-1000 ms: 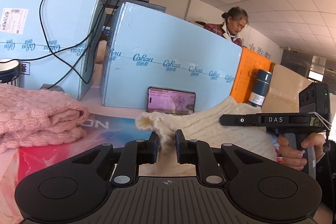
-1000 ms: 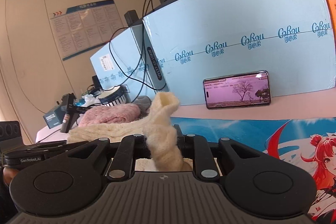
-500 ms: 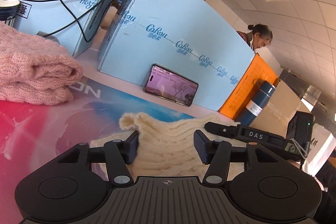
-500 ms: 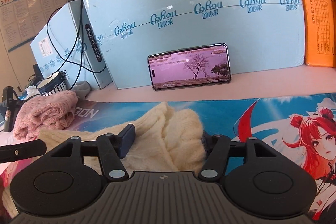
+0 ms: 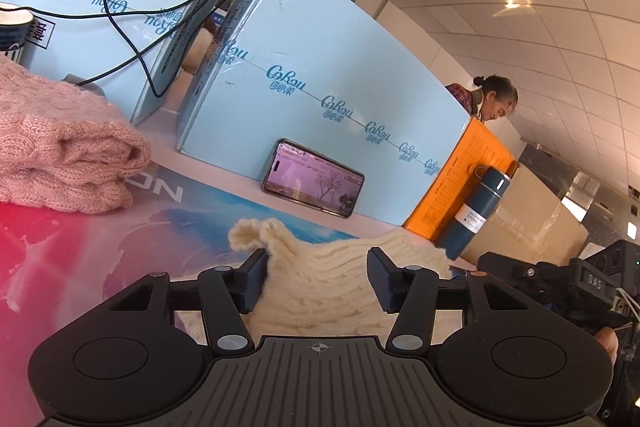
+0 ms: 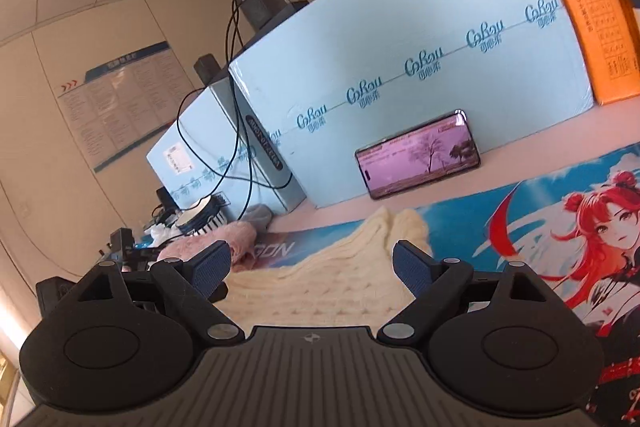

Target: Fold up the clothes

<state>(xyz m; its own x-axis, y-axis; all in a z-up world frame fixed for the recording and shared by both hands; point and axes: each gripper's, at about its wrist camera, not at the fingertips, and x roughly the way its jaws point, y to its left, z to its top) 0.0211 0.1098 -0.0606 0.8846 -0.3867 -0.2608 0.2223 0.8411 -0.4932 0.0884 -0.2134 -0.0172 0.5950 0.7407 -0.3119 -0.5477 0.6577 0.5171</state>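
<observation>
Left gripper (image 5: 318, 277): your fingers are spread wide, holding nothing.
Right gripper (image 6: 310, 271): also released, fingers wide apart.
Cream sweater (image 5: 320, 279): it lies on the mat just ahead of both grippers.
Mat (image 6: 520, 211): printed anime picture, it covers the table.
Pink sweater (image 5: 60, 151): folded, at your left.
Phone (image 6: 418, 153): it leans on a blue box (image 6: 400, 47).
Room: tiled ceiling; wall poster (image 6: 116, 99).

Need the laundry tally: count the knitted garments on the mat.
2. The cream sweater lies between the open left claw fingers; the folded pink sweater sits at the mat's left end. Others may be out of view.
</observation>
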